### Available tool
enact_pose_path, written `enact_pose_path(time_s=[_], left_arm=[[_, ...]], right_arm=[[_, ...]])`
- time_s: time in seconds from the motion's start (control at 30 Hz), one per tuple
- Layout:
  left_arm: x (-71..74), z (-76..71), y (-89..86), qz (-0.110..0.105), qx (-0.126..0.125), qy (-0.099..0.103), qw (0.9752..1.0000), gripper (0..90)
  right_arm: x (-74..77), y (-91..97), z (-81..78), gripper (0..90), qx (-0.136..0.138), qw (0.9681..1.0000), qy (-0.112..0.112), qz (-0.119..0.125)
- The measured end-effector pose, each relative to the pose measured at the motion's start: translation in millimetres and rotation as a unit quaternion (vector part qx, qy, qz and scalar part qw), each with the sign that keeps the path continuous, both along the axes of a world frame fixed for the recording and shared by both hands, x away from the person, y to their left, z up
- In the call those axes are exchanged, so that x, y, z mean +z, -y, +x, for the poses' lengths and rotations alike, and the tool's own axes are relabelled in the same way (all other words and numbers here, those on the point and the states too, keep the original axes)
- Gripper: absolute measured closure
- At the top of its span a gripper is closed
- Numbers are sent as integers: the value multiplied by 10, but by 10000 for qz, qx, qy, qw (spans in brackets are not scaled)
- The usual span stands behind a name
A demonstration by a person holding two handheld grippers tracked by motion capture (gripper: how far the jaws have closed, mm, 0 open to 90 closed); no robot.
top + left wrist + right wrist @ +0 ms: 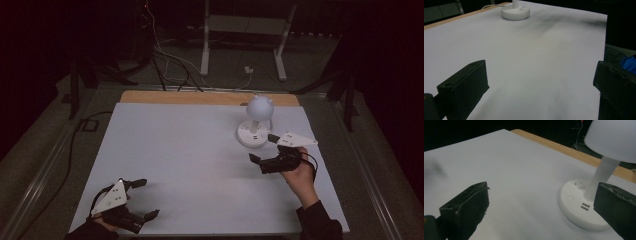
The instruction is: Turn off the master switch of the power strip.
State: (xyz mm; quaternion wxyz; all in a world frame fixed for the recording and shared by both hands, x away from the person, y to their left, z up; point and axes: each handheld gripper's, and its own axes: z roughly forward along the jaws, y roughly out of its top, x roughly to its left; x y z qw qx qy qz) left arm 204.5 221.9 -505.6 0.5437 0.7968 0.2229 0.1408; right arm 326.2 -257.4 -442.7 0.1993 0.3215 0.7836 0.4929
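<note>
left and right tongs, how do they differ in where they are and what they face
The left tongs sit at the table's near left corner, far from the lamp; the right tongs hover right beside its base. The left gripper view looks across bare table at the distant lamp; the right gripper view has the base close up. Both are open and empty.

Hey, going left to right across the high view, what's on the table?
Left gripper, near the table's front left corner → white lamp, toward the far right of the table → right gripper, held beside the lamp's base, its grey plate farthest right.
</note>
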Motion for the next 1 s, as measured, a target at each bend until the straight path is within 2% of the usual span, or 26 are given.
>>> enact_pose_path(time_s=[0.37, 0.47, 0.6, 0.73, 0.77, 1.0], left_arm=[[0, -1, -1, -1, -4, -14, 10000, 2], [1, -3, -1, 2, -5, -14, 10000, 2], [1, -3, -1, 3, -5, -10, 10000, 2], [0, -4, 0, 5, -15, -9, 10000, 2], [0, -4, 0, 3, -17, -12, 10000, 2], [-1, 0, -4, 0, -14, -32, 10000, 2]], right_arm=[[-58, 64, 212, 0, -150, 9999, -13, -37], [-88, 75, 266, 0, -163, 9998, -118, -89], [-122, 109, 333, 0, -226, 9996, -179, -9], [-147, 140, 391, 0, -314, 9994, -163, -37], [-157, 148, 404, 0, -356, 9993, -90, -25], [-238, 196, 533, 0, -503, 9984, -267, -7]])
